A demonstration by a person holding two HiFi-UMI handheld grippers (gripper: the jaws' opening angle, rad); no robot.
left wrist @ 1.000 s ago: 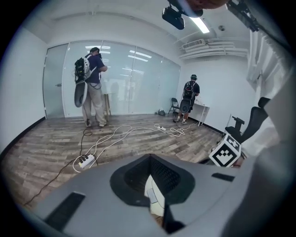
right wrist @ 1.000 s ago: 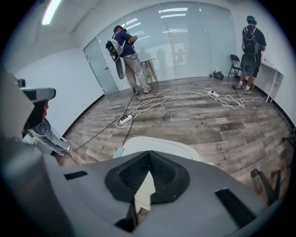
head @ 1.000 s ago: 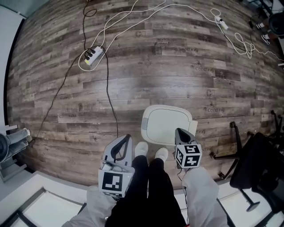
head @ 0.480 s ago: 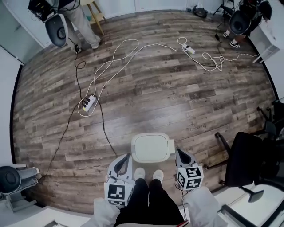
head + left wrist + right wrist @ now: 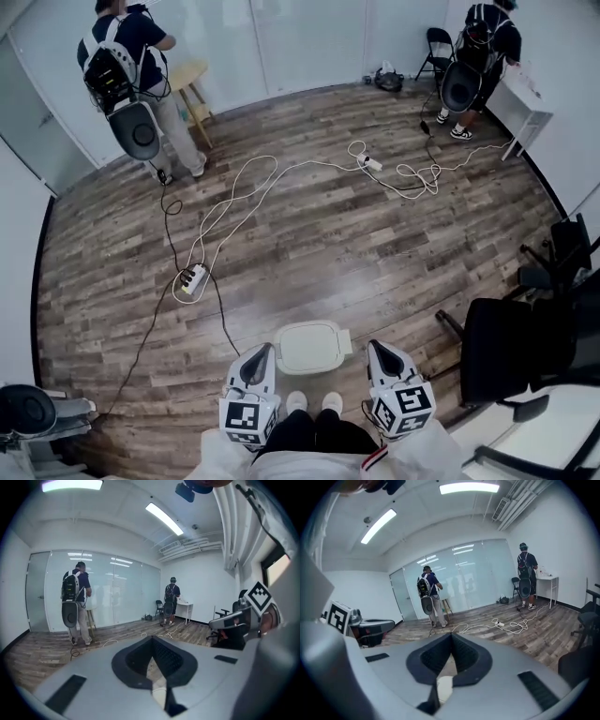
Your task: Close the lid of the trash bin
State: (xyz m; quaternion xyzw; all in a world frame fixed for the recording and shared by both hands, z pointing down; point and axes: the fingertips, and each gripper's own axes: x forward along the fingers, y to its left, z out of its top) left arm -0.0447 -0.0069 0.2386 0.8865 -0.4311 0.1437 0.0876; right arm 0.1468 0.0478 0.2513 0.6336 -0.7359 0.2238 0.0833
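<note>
"Since a second ago the head view is taking in far more of the room, and the trash bin (image 5: 314, 348) is showing smaller and lower in it, just ahead of the person's shoes. Both grippers are now hanging back at the person's sides."

"Is the lid (image 5: 312, 341) lying down?"

"It is looking flat and flush on the bin, with no gap showing from above, so the closing is looking done. The bin is standing on the wooden floor (image 5: 309, 234), between the two grippers and touching neither."

"And what are the grippers doing?"

"The left gripper (image 5: 266, 349) is keeping its jaws pressed together at the tips with nothing between them, and the right gripper (image 5: 372, 345) is doing the same. Both are pointing out across the room, not at the bin."

"Is anything remaining?"

"Judging from this, nothing on the bin itself. Whether the lid is sitting fully latched is not showing from this height. Two other people (image 5: 131, 66) are standing at the far wall, well apart from it."
</note>
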